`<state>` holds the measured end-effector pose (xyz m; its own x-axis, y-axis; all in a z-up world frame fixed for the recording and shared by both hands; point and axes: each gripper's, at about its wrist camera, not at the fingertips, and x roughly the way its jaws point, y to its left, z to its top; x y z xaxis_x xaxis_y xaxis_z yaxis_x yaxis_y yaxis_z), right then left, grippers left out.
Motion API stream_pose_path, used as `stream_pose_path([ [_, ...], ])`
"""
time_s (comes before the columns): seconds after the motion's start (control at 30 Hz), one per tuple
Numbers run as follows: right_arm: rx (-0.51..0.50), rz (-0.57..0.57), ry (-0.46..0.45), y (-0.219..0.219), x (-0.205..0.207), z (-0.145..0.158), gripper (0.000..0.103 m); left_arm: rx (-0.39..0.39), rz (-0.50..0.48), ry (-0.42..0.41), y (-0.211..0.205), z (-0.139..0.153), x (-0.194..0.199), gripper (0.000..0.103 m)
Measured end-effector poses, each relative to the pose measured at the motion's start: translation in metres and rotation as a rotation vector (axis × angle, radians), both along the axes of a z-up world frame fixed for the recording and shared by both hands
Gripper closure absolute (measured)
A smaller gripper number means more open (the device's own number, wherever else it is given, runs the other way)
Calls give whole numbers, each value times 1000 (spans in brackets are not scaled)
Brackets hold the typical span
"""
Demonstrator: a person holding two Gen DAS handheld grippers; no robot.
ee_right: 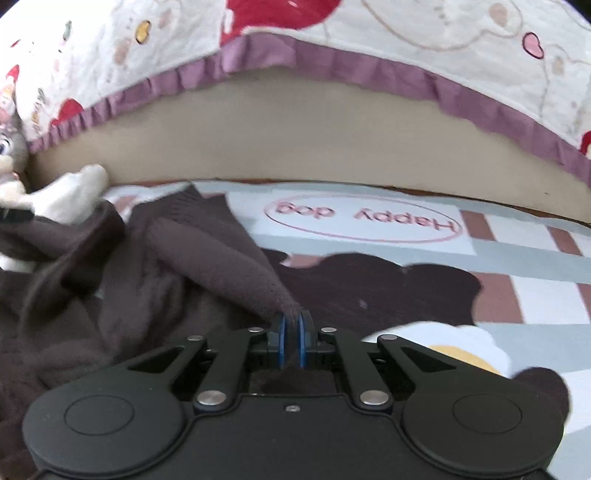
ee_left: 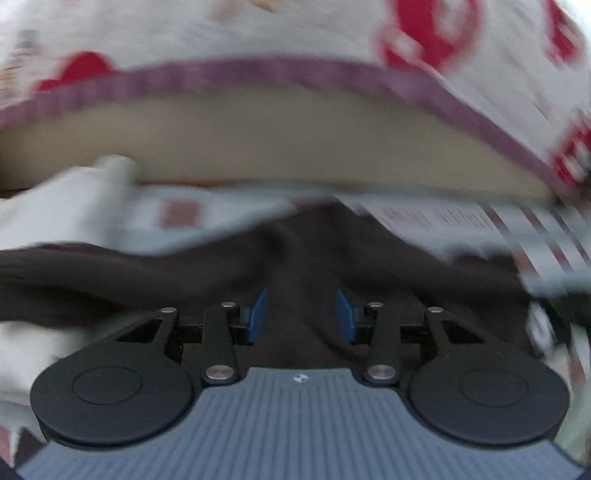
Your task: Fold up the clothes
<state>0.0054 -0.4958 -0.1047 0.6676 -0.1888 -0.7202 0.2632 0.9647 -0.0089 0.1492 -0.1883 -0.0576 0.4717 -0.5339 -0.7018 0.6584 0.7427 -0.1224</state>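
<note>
Two grippers are at work over a bed. The right gripper (ee_right: pixel 294 318) has its blue pads (ee_right: pixel 282 332) pressed together on a ridge of a dark brown knitted garment (ee_right: pixel 207 258), and the pinched fold runs away from the jaws, up and to their left, like a raised tube of cloth. The rest of the garment lies crumpled to the left of that gripper, reaching towards a white plush toy (ee_right: pixel 70 192) at the far left. Ahead of the right gripper and to its right is a printed bedsheet (ee_right: pixel 546 299) with pale blue and reddish-brown stripes and an oval that reads "Happy dog" (ee_right: pixel 364 219) upside down from here. Beyond the sheet rises a tan padded surface (ee_right: pixel 314 144), and over it hangs a white quilt (ee_right: pixel 424 26) with red cartoon prints and a purple frilled border (ee_right: pixel 369 66). The left gripper (ee_left: pixel 301 314) stands with its blue pads (ee_left: pixel 258 310) apart, partly open, and nothing caught between them; in the blurred left wrist view the same brown garment (ee_left: pixel 184 273) spreads just under and ahead of the jaws, and I cannot tell whether the pads touch it. Further ahead of it lie the striped sheet (ee_left: pixel 443 218), the tan surface (ee_left: pixel 295 140) and the quilt's purple edge (ee_left: pixel 258 72).
</note>
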Motion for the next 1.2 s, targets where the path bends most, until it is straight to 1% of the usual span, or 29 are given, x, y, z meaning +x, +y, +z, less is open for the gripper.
stream_pose_path([
  [0.07,-109,15,69,2,4,-3,97,34,-116,0,-17,-9,-20,62],
  [0.1,-129,19,83,-2,4,-3,98,54,-175,-1,-26,-15,-29,62],
  [0.13,-140,21,91,-6,4,-3,102,74,-228,3,-34,-20,-38,62],
  [0.2,-161,26,109,-14,5,-2,101,97,-296,26,-47,-30,-51,61],
  [0.23,-87,43,77,-23,0,1,99,98,-313,41,-51,-34,-56,60],
  [0.3,63,77,-15,-34,-8,9,91,76,-313,79,-55,-40,-55,51],
  [0.33,127,114,-51,-35,-10,12,85,70,-315,107,-56,-42,-52,50],
  [0.37,162,156,-73,-32,-10,13,78,67,-319,138,-58,-45,-49,49],
  [0.4,168,202,-93,-25,-9,14,57,80,-347,189,-64,-51,-44,49],
  [0.43,130,238,-91,-14,-7,12,48,111,-375,222,-68,-56,-44,49],
  [0.47,82,271,-84,-3,-5,9,47,148,-400,243,-72,-60,-45,49],
  [0.5,-1,308,-33,9,2,3,48,175,-406,224,-75,-62,-49,50],
  [0.53,-105,326,21,21,9,-6,48,198,-404,186,-76,-63,-53,50],
  [0.57,-183,339,42,29,12,-13,48,220,-402,148,-78,-64,-58,50],
  [0.6,-237,359,39,33,14,-19,48,220,-395,131,-77,-64,-60,50],
  [0.63,-267,382,30,35,16,-22,48,210,-386,122,-76,-62,-61,51],
  [0.7,-263,395,10,33,26,-23,48,177,-361,113,-70,-56,-58,52],
  [0.8,-189,394,-15,18,51,-21,46,101,-325,107,-57,-44,-50,52],
  [0.83,-167,408,-2,16,58,-26,44,84,-311,114,-54,-41,-46,52],
  [0.9,-125,446,36,13,70,-38,43,64,-281,133,-47,-39,-40,51],
  [0.97,-82,483,74,10,83,-51,44,56,-254,156,-43,-42,-34,49],
  [1.0,-76,483,45,9,83,-54,52,49,-240,164,-40,-45,-32,49],
  [1.03,-46,474,17,6,80,-54,86,25,-224,164,-37,-49,-31,48],
  [1.07,-10,446,2,2,78,-52,89,-14,-202,161,-34,-53,-30,43],
  [1.1,-4,396,-29,-1,73,-47,91,-33,-185,163,-33,-57,-30,40],
  [1.13,-35,341,-70,-3,63,-35,96,-43,-171,167,-34,-59,-31,40],
  [1.17,-75,285,-112,-5,54,-23,96,-52,-157,171,-34,-62,-31,40],
  [1.2,-124,210,-144,-9,41,-6,97,-64,-152,155,-35,-61,-33,40],
])
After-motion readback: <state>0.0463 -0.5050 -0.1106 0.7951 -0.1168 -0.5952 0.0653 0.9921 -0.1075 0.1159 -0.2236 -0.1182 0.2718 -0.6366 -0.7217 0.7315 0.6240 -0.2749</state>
